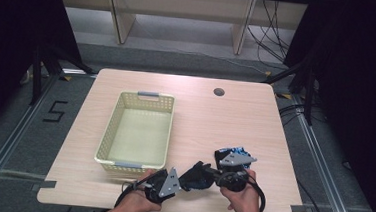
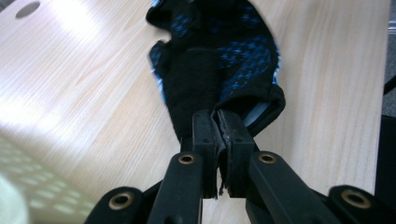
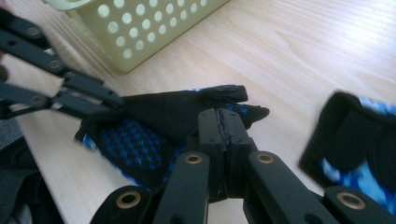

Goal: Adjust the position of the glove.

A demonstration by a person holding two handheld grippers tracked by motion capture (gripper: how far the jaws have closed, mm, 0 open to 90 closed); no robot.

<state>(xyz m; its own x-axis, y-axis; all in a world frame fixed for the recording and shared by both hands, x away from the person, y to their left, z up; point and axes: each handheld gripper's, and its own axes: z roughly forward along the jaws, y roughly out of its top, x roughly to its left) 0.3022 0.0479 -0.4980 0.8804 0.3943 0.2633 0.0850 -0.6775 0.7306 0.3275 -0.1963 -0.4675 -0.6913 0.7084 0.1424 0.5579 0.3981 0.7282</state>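
Pale wooden bench (image 1: 200,117): one black and blue knitted glove (image 1: 197,176) is pinched by the left gripper (image 2: 217,135) and right gripper (image 3: 223,126), both jaws pressed together on it

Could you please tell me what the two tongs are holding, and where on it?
Both grip one black-and-blue glove: the left tongs pinch its cuff edge, the right tongs its finger end.

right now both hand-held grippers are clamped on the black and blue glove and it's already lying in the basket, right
Not quite: both the left hand-held gripper and the right hand-held gripper are clamped on the glove, but the high view shows it over the table beside the basket, not in it.
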